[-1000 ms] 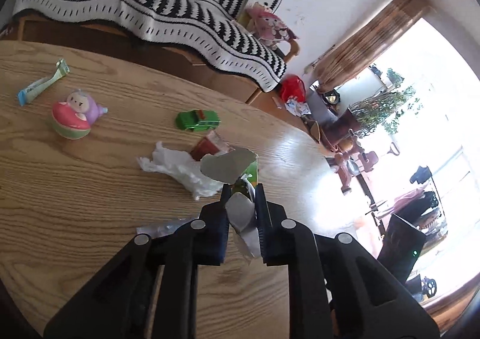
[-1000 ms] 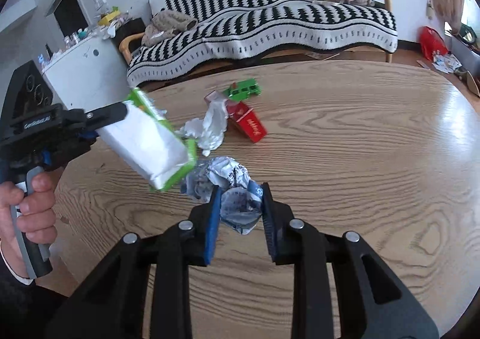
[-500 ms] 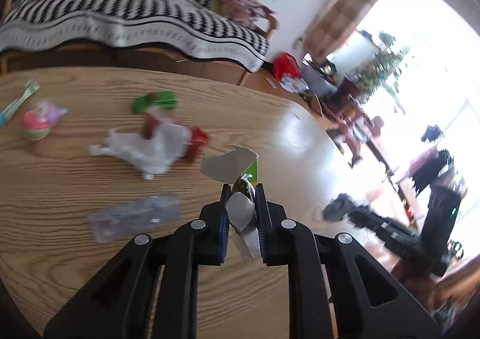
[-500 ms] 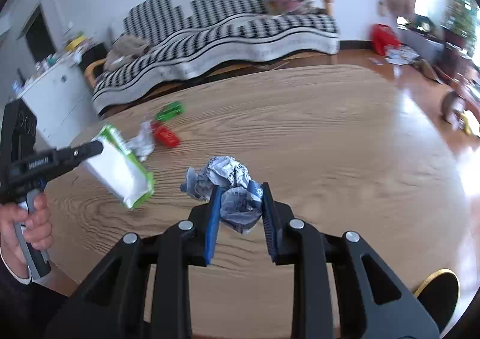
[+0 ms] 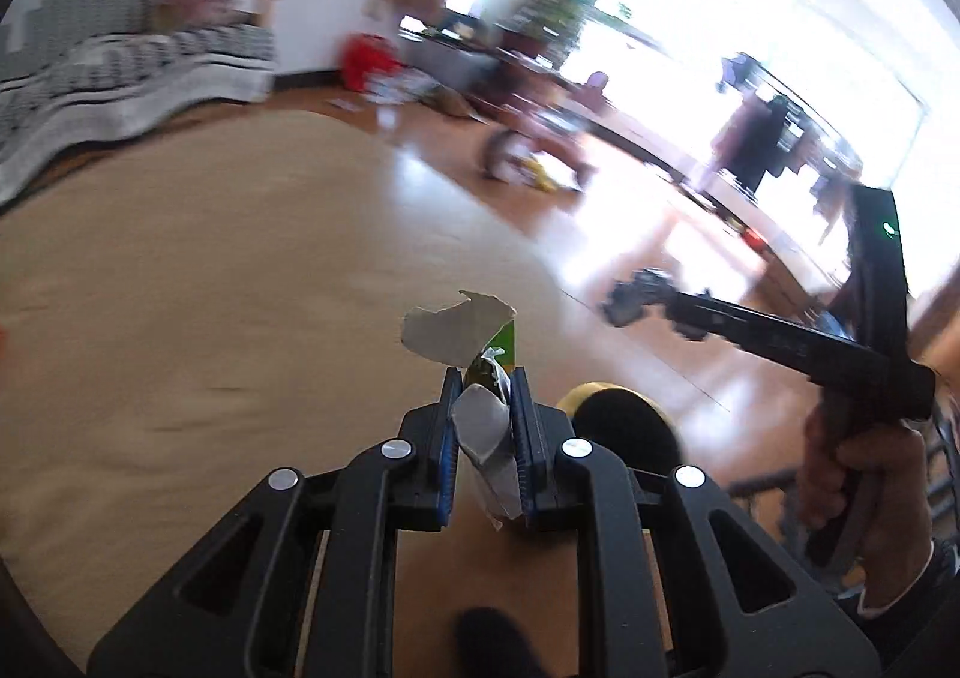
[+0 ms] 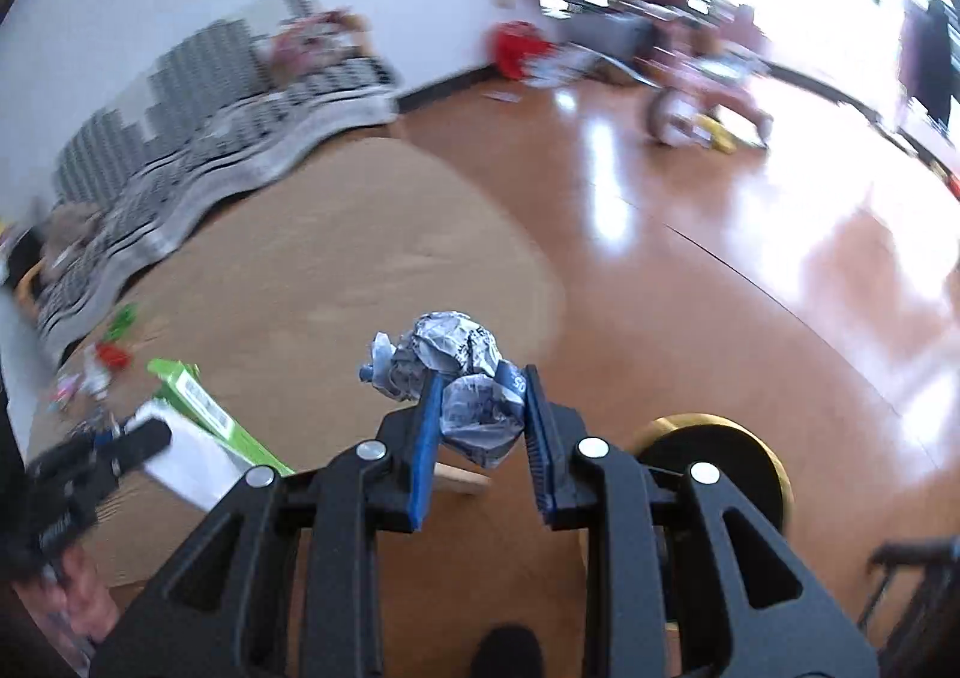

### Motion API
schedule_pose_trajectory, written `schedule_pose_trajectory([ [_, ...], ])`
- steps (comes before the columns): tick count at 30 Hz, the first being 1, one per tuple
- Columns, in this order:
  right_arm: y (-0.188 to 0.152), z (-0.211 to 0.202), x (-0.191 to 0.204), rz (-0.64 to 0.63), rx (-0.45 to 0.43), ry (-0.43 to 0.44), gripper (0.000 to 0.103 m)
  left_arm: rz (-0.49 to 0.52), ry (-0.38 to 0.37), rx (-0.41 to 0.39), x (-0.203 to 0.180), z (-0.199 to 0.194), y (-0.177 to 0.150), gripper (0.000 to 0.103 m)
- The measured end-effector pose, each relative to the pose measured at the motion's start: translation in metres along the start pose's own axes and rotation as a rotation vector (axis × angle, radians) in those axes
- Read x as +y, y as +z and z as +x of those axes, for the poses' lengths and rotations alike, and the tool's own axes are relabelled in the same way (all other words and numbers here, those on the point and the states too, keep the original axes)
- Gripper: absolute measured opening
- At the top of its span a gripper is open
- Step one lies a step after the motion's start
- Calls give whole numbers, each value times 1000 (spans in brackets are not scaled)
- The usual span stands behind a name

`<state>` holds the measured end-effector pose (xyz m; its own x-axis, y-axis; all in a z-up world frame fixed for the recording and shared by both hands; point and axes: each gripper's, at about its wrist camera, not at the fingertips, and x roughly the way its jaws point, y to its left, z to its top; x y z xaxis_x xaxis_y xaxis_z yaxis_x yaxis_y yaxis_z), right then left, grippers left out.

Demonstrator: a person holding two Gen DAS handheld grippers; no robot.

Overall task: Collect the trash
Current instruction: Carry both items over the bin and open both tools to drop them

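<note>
My left gripper (image 5: 485, 378) is shut on a flattened green and white carton (image 5: 480, 426), which also shows at the lower left of the right wrist view (image 6: 198, 438). My right gripper (image 6: 483, 378) is shut on a crumpled grey and blue wrapper (image 6: 450, 360), seen far right in the left wrist view (image 5: 639, 299). Both are held past the right edge of the round wooden table (image 5: 180, 318). A round black bin with a yellow rim (image 6: 714, 456) stands on the floor just below and right of both grippers (image 5: 624, 420).
Leftover trash and a green toy car (image 6: 123, 318) lie at the table's far left. A striped sofa (image 6: 210, 96) stands behind. A pink tricycle (image 6: 708, 96) and red bag (image 6: 516, 48) are on the shiny wooden floor. Views are motion-blurred.
Both grippers have swung right, off the table centre toward its right edge and the floor, still holding their trash. The yellow-rimmed bin has come into view.
</note>
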<state>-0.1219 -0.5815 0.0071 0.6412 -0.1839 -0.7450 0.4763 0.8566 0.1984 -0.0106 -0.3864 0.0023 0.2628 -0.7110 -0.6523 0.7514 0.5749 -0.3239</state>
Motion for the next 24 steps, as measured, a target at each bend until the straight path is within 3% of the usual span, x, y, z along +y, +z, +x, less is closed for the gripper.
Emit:
schedule_pose_trajectory([
  [4,-17,-9,-78,142,33,-133,26,99,-69,91,-80,63,-16,15],
  [9,-38,-9,-132,244,99,-219,26,126,-116,171,-130,119,-37,15],
  [14,-47,-4,-151,274,140,-256,26,114,-125,231,-148,158,-46,15],
  [24,-44,1,-156,308,145,-263,26,113,-126,259,-160,177,-47,16],
])
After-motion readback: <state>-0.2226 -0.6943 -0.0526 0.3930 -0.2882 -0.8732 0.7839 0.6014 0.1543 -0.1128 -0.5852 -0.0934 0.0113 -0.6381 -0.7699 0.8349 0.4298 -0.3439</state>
